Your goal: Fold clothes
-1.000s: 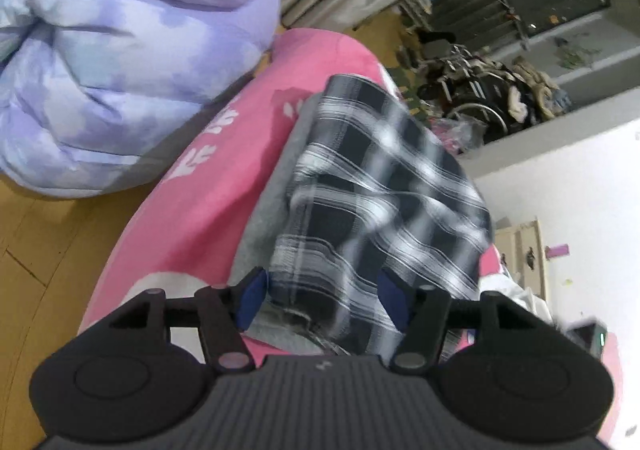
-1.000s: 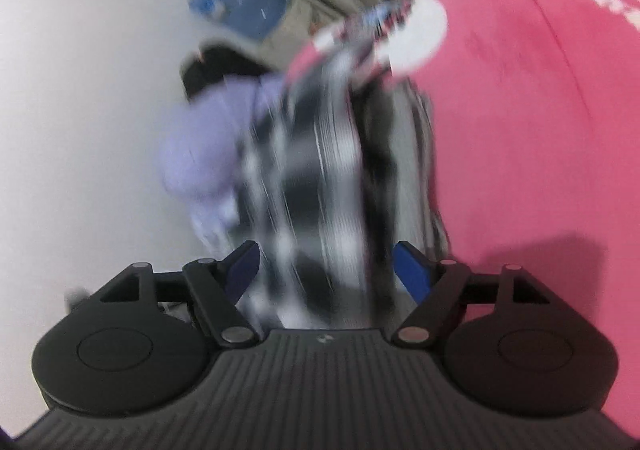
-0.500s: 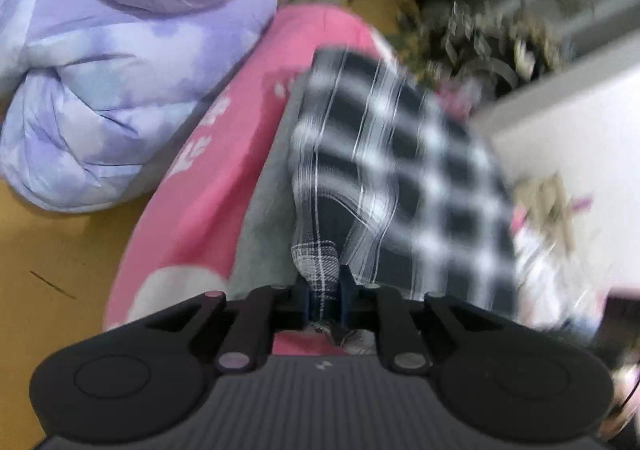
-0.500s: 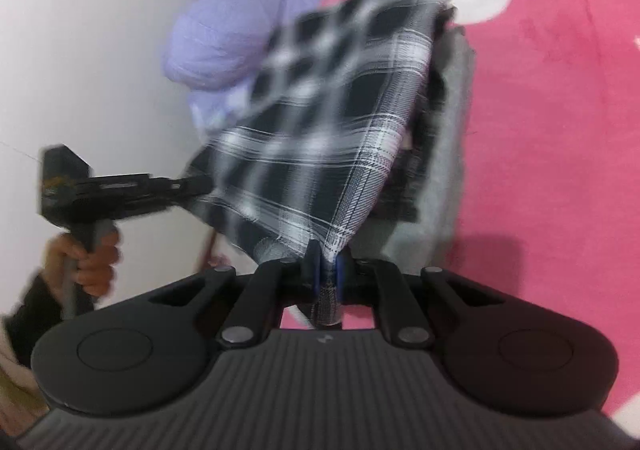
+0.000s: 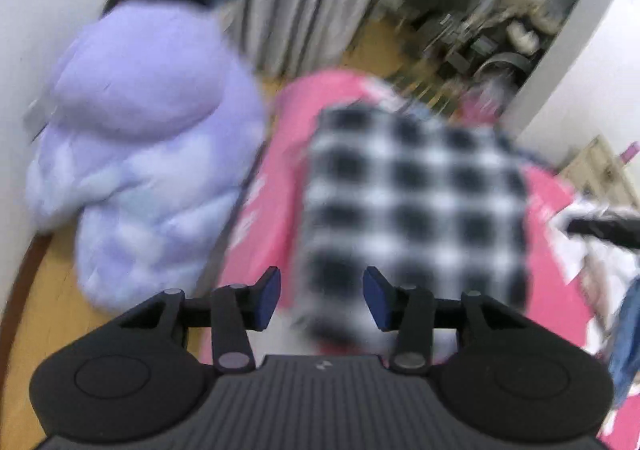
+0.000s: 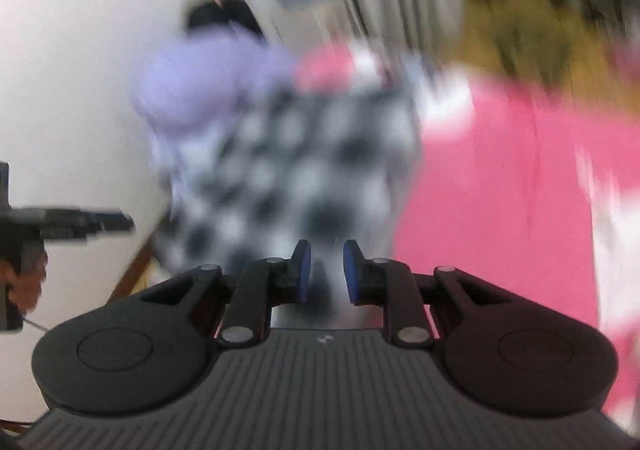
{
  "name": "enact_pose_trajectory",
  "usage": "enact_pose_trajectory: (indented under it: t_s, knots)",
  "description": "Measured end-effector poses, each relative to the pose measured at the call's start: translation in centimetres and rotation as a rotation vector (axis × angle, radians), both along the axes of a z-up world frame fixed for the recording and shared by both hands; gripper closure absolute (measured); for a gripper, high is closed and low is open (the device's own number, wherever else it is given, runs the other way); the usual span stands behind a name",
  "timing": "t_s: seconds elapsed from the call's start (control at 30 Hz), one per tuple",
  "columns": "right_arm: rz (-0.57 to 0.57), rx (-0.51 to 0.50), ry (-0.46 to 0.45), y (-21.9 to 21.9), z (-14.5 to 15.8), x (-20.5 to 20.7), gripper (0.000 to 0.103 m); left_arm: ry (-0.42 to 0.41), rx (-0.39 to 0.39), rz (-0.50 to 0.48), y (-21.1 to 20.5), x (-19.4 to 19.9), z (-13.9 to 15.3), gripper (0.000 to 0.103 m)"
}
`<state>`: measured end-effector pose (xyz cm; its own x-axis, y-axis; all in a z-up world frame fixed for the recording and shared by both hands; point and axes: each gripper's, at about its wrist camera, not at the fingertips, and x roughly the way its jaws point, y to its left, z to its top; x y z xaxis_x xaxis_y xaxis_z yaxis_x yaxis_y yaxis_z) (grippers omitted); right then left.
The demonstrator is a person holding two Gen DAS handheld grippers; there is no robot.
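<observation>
Left wrist view: my left gripper (image 5: 322,300) jaws have just opened, empty, like my right gripper (image 6: 323,272); the plaid shirt (image 5: 416,205) lies folded on the pink bed (image 5: 548,290); more folds likely remain.

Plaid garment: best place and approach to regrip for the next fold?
Probably the near hem corners of the plaid garment, from the near side, angled down. It lies flat on the pink blanket; that edge sits just past the open left gripper. Blur hides detail.

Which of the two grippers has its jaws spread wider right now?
The left gripper: its blue pads stand well apart over the plaid garment. The right gripper shows only a narrow gap. Both have just been opening, holding nothing.
</observation>
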<state>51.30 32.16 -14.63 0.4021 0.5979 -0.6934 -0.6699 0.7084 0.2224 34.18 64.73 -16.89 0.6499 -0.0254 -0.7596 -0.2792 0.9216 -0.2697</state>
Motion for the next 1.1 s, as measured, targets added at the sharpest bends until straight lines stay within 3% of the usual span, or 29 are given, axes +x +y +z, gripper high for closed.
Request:
enact_pose_trajectory:
  t_s: [0.03, 0.1, 0.17, 0.23, 0.3, 0.4, 0.47, 0.53, 0.57, 0.63, 0.7, 0.77, 0.83, 0.93, 1.0, 1.03, 1.1]
  knots:
    - [0.012, -0.001, -0.062, 1.2, 0.1, 0.8, 0.087, -0.014, 0.0, -0.03, -1.0, 0.7, -0.2, 0.057]
    - [-0.018, -0.018, -0.109, 2.4, -1.6, 2.8, 0.088, 0.038, 0.003, -0.06, -2.3, 2.1, -2.1, 0.056]
    - [-0.069, -0.078, -0.014, 2.5, -5.8, 5.5, 0.089, 0.142, 0.019, -0.055, -3.1, 2.7, -4.8, 0.064]
    - [-0.084, -0.071, 0.044, 1.5, -7.3, 6.5, 0.089, 0.134, 0.016, -0.046, -3.5, 2.3, -5.5, 0.061]
    - [-0.057, -0.051, -0.009, 1.0, -5.2, 5.9, 0.09, 0.113, 0.005, -0.034, -3.7, 1.7, -5.6, 0.055]
    - [-0.039, 0.003, -0.1, 0.7, -2.5, 5.4, 0.09, 0.096, 0.0, -0.025, -4.0, 1.3, -6.1, 0.054]
    - [-0.038, -0.018, -0.065, 1.8, -4.2, 7.1, 0.091, 0.09, 0.003, -0.02, -4.2, 1.2, -6.4, 0.053]
    - [-0.052, -0.084, -0.001, 2.7, -7.7, 9.5, 0.091, 0.071, -0.002, -0.019, -4.4, 1.2, -6.0, 0.053]
    - [-0.095, -0.086, 0.02, 2.5, -8.2, 10.4, 0.089, 0.069, 0.004, -0.018, -4.3, 1.3, -5.8, 0.051]
    - [-0.156, -0.07, -0.022, 3.0, -5.8, 10.7, 0.09, 0.07, 0.039, -0.018, -4.3, 1.6, -5.5, 0.051]
    - [-0.115, -0.007, -0.131, 3.4, -2.6, 8.4, 0.09, 0.056, 0.09, -0.029, -4.7, 1.4, -5.0, 0.051]
    - [0.027, 0.026, -0.164, 5.8, -1.0, 6.6, 0.089, 0.054, 0.135, -0.049, -5.4, 1.3, -4.8, 0.049]
    - [0.229, 0.019, -0.089, 9.9, -1.8, 5.8, 0.089, 0.072, 0.192, -0.074, -6.3, 1.3, -4.8, 0.048]
    - [0.491, -0.077, -0.049, 17.7, -5.3, 5.1, 0.092, 0.093, 0.269, -0.105, -7.5, 1.4, -5.1, 0.046]
    - [0.485, -0.148, -0.04, 21.6, -7.8, 6.2, 0.097, 0.105, 0.307, -0.117, -8.0, 1.3, -5.3, 0.046]
    - [0.447, -0.13, -0.007, 22.7, -8.8, 7.6, 0.103, 0.114, 0.325, -0.12, -8.2, 1.2, -5.4, 0.046]
    - [0.343, -0.037, 0.063, 23.5, -9.9, 11.1, 0.103, 0.12, 0.342, -0.13, -8.5, 1.0, -5.5, 0.045]
